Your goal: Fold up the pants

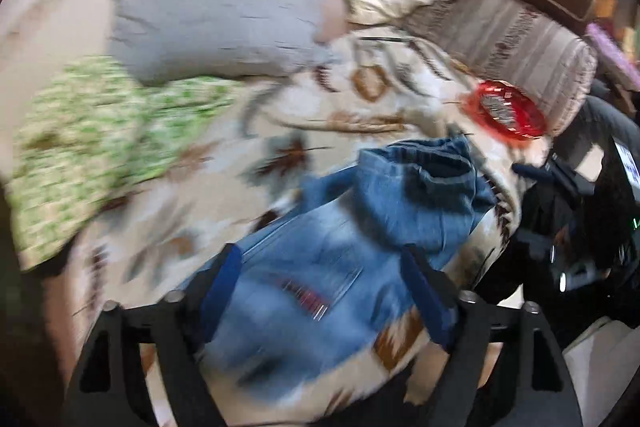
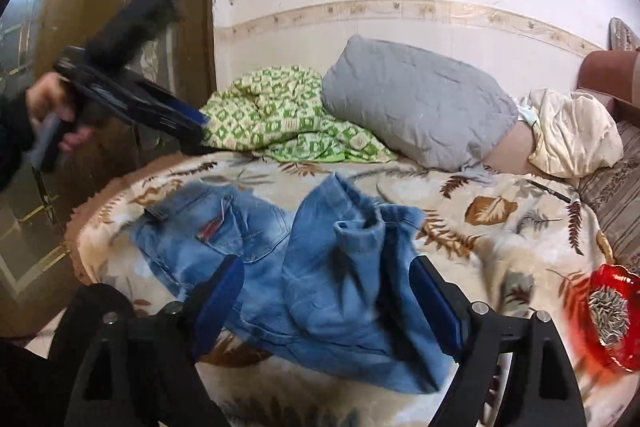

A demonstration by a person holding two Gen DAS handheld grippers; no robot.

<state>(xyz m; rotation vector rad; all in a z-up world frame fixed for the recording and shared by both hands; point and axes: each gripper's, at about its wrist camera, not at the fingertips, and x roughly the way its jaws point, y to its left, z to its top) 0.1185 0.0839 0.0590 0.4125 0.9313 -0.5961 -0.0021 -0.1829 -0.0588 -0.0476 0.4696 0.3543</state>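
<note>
The right gripper [image 2: 326, 301] stood with its jaws spread wide and nothing pinched between them, tipped gently down over the near edge of the bed [image 2: 500, 223]. Just past its blue pads [image 2: 222, 291] lay the jeans [image 2: 304, 267], folded over and rumpled on the leaf-patterned blanket. Their long axis ran roughly along the near edge, the waist and back pocket toward the left edge and the doubled legs bunched toward the middle. The left gripper [image 1: 320, 291] was also spread and empty, pointing steeply down at the jeans; in the right wrist view a hand [image 2: 52, 107] held it raised above the bed's left edge. Farther back lay a green blanket [image 2: 280, 111] and a grey pillow [image 2: 412, 107]; a red dish [image 2: 612, 319] sat by the near right corner.
</note>
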